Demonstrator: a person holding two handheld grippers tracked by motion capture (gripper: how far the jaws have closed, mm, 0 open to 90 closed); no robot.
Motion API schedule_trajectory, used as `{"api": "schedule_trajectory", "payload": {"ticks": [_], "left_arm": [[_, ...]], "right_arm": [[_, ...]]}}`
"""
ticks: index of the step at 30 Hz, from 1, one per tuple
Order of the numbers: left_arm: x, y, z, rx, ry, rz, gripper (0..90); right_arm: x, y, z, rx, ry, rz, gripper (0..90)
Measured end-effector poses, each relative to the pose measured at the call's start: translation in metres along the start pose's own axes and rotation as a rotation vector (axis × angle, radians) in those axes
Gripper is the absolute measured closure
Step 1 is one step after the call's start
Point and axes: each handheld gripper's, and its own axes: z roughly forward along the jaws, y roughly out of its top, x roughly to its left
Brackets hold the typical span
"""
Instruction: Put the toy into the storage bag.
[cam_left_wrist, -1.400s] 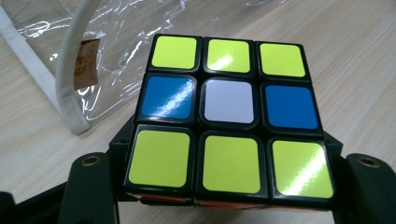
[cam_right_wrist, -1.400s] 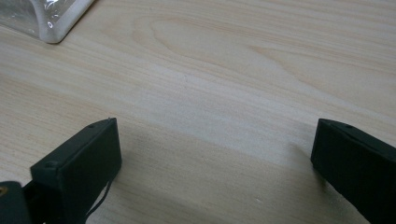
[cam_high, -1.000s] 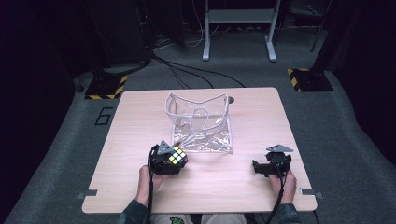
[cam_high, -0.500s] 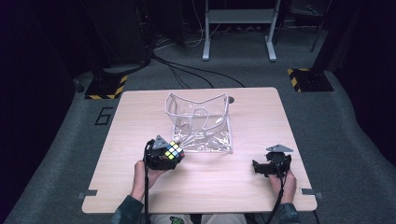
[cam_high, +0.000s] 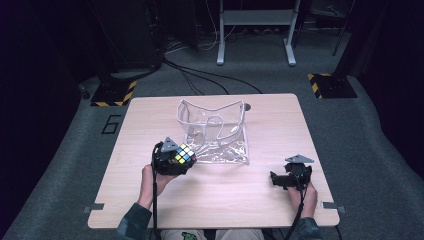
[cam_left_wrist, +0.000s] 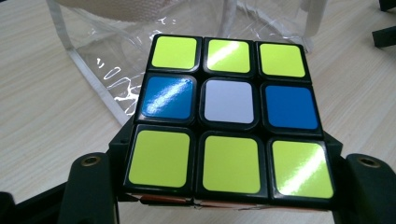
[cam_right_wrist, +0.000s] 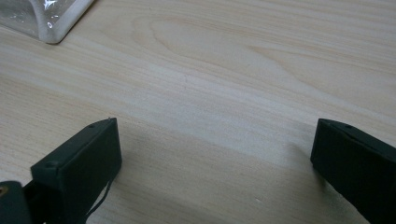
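My left hand-held gripper (cam_high: 176, 161) clamps the Rubik's cube (cam_left_wrist: 229, 116) beside the clear bag (cam_high: 215, 131) mid-table; right hand-held gripper (cam_high: 286, 179) gapes empty; bagging apparently remains.

My light wood table (cam_high: 260, 200) on grey carpet (cam_high: 380, 150), a "6" marked on the floor (cam_high: 111, 124) at ten o'clock, yellow-black striped bases (cam_high: 112, 94) at ten and two, white metal stand (cam_high: 255, 30) and cables (cam_high: 200, 75) at twelve, dark surroundings

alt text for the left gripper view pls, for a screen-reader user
A Rubik's cube is clamped between the left gripper's two black jaws, its facing side showing yellow top and bottom rows and a blue-white-blue middle row. Behind it, a clear plastic bag with white edging lies on the light wooden table.
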Motion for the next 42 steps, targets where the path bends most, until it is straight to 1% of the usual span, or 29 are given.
{"api": "schedule_trajectory", "payload": {"ticks": [11, 17, 23, 32, 34, 41, 42], "left_arm": [[0.006, 0.012, -0.005, -0.006, -0.006, 0.001, 33.9], [0.008, 0.018, -0.008, -0.003, -0.003, 0.015, 33.9], [0.010, 0.025, -0.010, -0.011, -0.006, 0.020, 33.9], [0.010, 0.038, -0.014, -0.022, -0.010, 0.031, 33.9], [0.010, 0.040, -0.015, -0.014, -0.010, 0.040, 33.9], [0.009, 0.047, -0.016, -0.023, -0.004, 0.043, 33.9], [0.010, 0.048, -0.017, -0.018, -0.006, 0.053, 33.9]], "right_arm": [[0.000, 0.000, 0.000, 0.000, 0.000, 0.000, 1.1], [0.000, 0.000, 0.000, 0.000, 0.000, 0.000, 1.1], [0.000, 0.000, 0.000, 0.000, 0.000, 0.000, 1.0], [0.000, 0.000, 0.000, 0.000, 0.000, 0.000, 1.1], [0.000, 0.000, 0.000, 0.000, 0.000, 0.001, 1.0], [0.000, 0.000, 0.000, 0.001, 0.000, 0.000, 1.0], [0.000, 0.000, 0.000, 0.001, 0.000, 0.000, 1.0]]}}
